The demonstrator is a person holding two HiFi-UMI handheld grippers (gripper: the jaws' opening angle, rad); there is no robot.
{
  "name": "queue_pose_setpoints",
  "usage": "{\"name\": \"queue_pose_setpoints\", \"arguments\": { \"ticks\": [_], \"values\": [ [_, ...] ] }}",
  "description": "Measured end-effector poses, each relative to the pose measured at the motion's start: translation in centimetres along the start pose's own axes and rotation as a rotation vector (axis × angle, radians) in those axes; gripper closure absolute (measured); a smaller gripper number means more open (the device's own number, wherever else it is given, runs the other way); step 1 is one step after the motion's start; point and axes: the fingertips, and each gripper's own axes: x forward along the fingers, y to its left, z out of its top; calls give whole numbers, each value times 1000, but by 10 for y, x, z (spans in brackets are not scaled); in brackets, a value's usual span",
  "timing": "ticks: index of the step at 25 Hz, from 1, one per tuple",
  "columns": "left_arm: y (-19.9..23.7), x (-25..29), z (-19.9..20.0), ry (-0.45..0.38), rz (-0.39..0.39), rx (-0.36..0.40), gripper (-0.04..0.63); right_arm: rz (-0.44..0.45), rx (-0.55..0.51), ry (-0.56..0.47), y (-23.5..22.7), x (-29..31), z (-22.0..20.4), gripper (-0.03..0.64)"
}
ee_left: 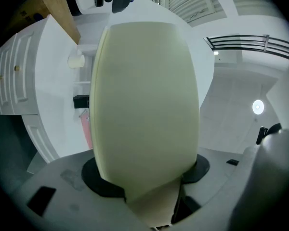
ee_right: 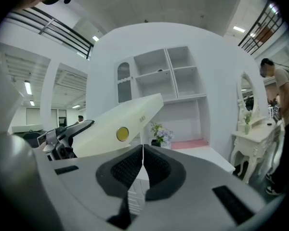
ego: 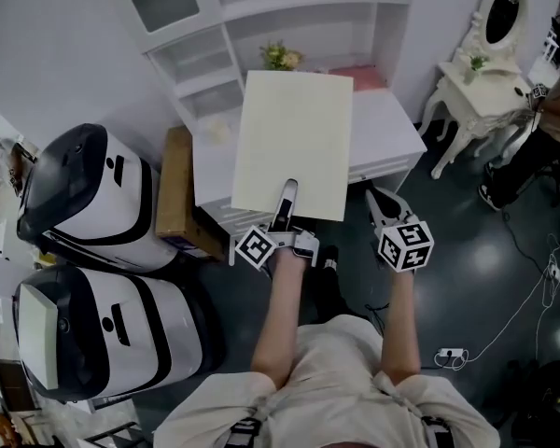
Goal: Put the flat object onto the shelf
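The left gripper (ego: pixel 287 192) clamps its jaws on the cream board (ego: pixel 294 138) above the desk (ego: pixel 385 127), flowers (ego: pixel 280 57) behind; right gripper (ego: pixel 377 200) jaws together.

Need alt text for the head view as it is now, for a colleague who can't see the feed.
Seen from above, the left gripper clamps the near edge of a cream flat board, holding it out over a white desk that stands in front of a white shelf unit. The right gripper is shut and empty beside the board.

Bright, even light from ceiling strips (ee_right: pixel 28 87); glare spots on floor (ego: pixel 485 259); gripper views fisheye-bent, black-vignetted.
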Motion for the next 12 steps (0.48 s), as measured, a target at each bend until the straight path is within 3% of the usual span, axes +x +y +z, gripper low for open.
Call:
{"name": "queue_pose_setpoints", "arguments": {
  "ticks": [12],
  "values": [
    [4,96,40,-27,-46,21,325,77,-18,-36,-24,97,46,548]
  ]
}}
